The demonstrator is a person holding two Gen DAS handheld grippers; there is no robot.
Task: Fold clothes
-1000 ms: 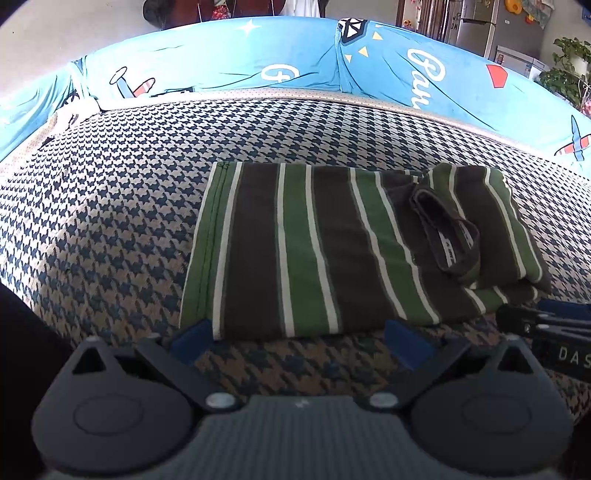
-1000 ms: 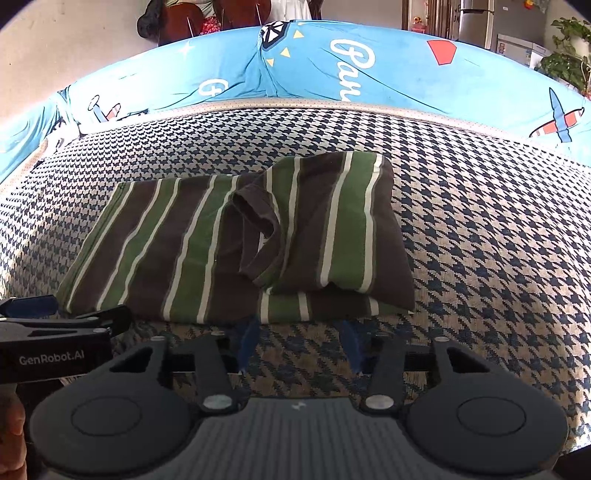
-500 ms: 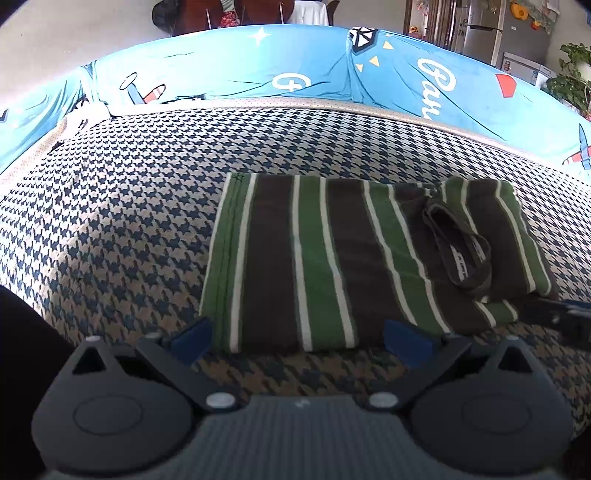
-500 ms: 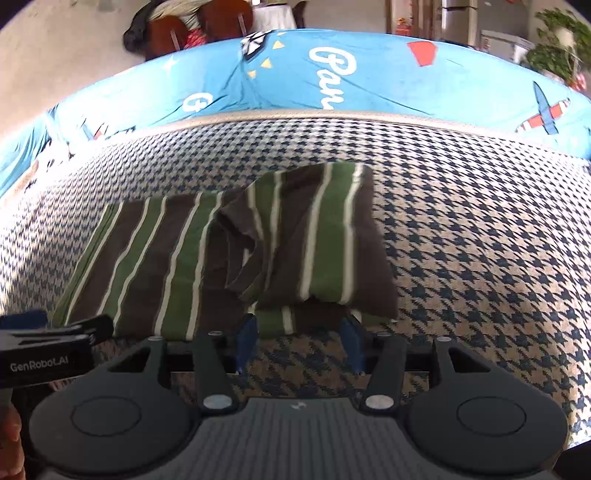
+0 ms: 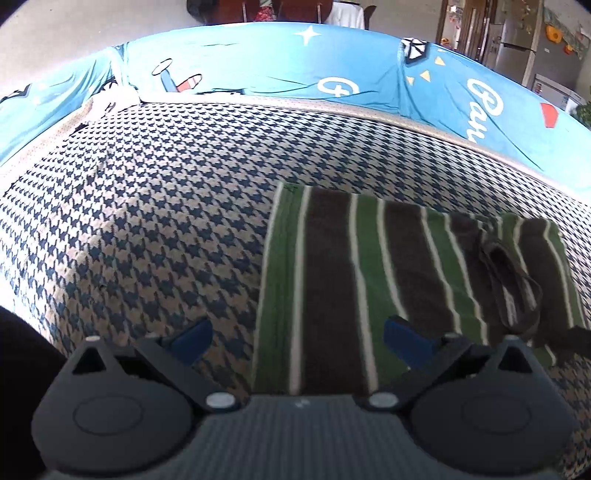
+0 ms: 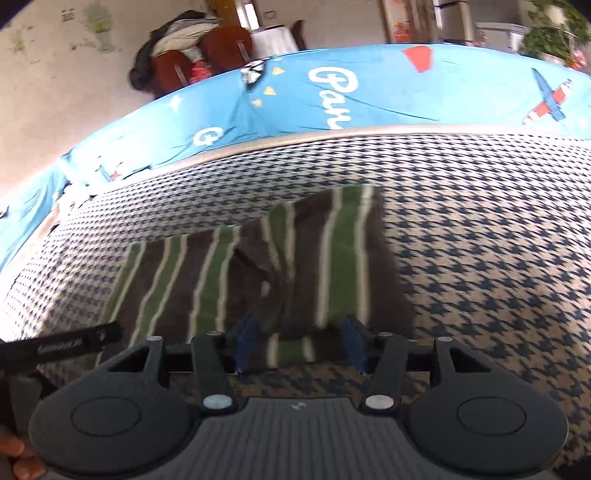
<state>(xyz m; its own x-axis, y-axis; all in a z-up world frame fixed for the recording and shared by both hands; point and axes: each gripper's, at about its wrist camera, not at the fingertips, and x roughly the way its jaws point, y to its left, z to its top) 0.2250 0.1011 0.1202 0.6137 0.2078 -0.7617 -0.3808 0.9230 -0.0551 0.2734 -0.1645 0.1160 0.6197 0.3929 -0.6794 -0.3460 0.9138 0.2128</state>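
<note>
A green and brown striped shirt (image 5: pixel 388 277) lies folded on the houndstooth cover (image 5: pixel 147 229), its collar (image 5: pixel 509 280) on top at the right. My left gripper (image 5: pixel 299 341) is open wide, low over the shirt's near left corner, with the shirt's left edge between its fingers. In the right wrist view the shirt (image 6: pixel 258 273) has its right part folded over. My right gripper (image 6: pixel 300 343) stands partly open at the near edge, the hem between its blue pads (image 6: pixel 245 343) without being pinched. The left gripper's body (image 6: pixel 74 341) shows at the left.
A blue sheet with aeroplane prints (image 5: pixel 277 70) rises behind the houndstooth cover. Wooden chairs with clothes (image 6: pixel 192 48), a fridge (image 5: pixel 517 40) and a plant (image 6: pixel 550 33) stand further back. Fingers of a hand (image 6: pixel 22 458) show at the bottom left.
My left gripper has slid left along the shirt's near edge to its left corner. The right gripper has rolled and closed in on the hem. The shirt has not moved.
</note>
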